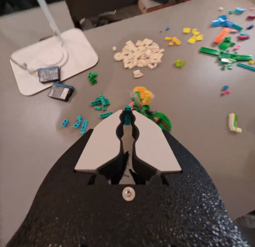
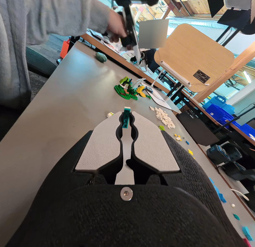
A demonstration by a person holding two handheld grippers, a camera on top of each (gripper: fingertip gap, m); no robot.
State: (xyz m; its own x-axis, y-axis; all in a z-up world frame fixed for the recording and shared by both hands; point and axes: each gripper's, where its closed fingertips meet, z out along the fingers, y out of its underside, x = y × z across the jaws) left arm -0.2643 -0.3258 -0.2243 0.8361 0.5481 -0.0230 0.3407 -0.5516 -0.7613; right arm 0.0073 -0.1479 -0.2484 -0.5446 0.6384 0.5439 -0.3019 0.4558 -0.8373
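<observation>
My left gripper [image 1: 127, 113] is shut on a small teal brick [image 1: 127, 117] that stands upright between the pads, above the grey table [image 1: 193, 102]. Just behind it is a green brick model [image 1: 161, 117] with a yellow top [image 1: 143, 94]. My right gripper [image 2: 126, 114] is shut on a teal plate [image 2: 125, 120] with a white piece [image 2: 127, 107] on its far end, held above the table. The model [image 2: 127, 91] lies farther off in this view. The left gripper [image 2: 136, 54] also shows there, raised in a hand with a grey sleeve.
A pile of white bricks [image 1: 139, 54] lies mid-table, teal bricks [image 1: 101, 101] and light-blue bricks [image 1: 80, 123] at the left, mixed coloured bricks [image 1: 227, 47] at the right. A white stand base [image 1: 55, 54] and two black boxes [image 1: 60, 92] sit far left. A white-and-green piece [image 1: 233, 123] lies right. Across from one pair of fingers to the other is roughly 35 cm.
</observation>
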